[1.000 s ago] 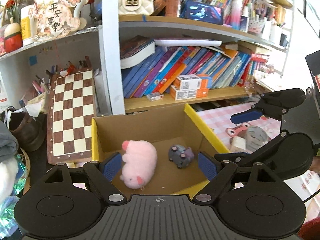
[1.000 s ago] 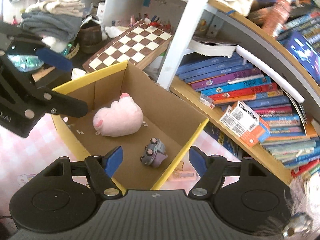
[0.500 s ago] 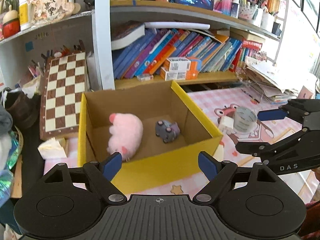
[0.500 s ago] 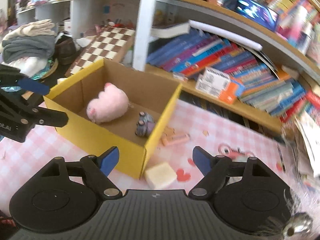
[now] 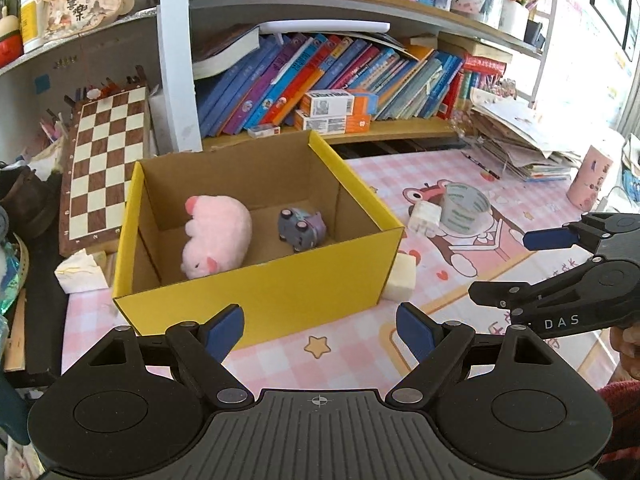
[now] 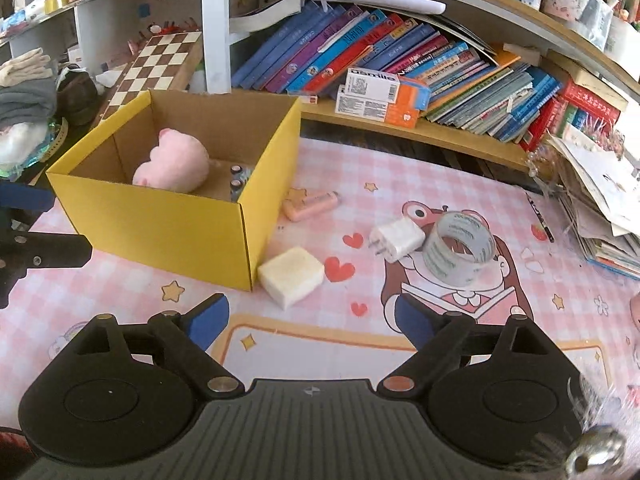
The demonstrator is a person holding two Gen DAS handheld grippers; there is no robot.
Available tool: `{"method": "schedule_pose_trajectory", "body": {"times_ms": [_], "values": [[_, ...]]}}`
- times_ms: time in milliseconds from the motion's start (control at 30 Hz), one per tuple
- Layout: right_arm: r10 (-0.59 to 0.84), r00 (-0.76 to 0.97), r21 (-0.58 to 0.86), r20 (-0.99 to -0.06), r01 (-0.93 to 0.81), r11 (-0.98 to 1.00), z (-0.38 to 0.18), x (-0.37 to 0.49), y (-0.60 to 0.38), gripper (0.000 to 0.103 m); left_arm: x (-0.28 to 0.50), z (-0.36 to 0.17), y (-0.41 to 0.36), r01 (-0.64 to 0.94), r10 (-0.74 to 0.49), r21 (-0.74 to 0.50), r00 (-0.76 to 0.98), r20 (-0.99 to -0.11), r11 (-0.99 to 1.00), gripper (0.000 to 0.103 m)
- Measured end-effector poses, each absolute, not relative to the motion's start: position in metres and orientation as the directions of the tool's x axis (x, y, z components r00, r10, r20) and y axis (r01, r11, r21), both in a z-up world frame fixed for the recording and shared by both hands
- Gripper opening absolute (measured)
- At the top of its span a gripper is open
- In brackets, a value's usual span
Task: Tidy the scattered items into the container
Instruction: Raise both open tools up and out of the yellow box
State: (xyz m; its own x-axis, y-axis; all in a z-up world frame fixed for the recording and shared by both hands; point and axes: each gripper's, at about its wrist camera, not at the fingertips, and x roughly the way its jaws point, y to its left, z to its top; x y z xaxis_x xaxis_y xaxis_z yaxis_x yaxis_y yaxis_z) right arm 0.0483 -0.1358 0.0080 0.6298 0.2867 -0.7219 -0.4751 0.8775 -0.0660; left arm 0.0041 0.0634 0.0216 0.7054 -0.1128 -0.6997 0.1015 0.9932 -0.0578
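Note:
A yellow cardboard box stands on the pink mat and holds a pink plush pig and a small grey toy car. Loose on the mat to its right lie a pale sponge block, a white charger plug, a clear tape roll and a pink tube. My left gripper is open and empty, in front of the box. My right gripper is open and empty, near the sponge block.
A bookshelf with leaning books runs behind the mat. A chessboard leans left of the box. A paper stack lies at the right, a pink cup near it. Crumpled tissue lies left of the box.
Both grippers have pulled back from over the box toward the near side of the mat. The box now sits further off and the loose items have come into view.

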Motion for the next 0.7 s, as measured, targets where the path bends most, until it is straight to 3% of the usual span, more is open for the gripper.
{"method": "schedule_pose_trajectory", "body": {"times_ms": [700], "values": [[0.317,0.601,-0.054,-0.734,-0.516,0.855,0.004,0.050,-0.172,0.094,-0.002,0.021,0.022,0.050,-0.075,-0.056,0.702,-0.708,0.997,0.086]]}}
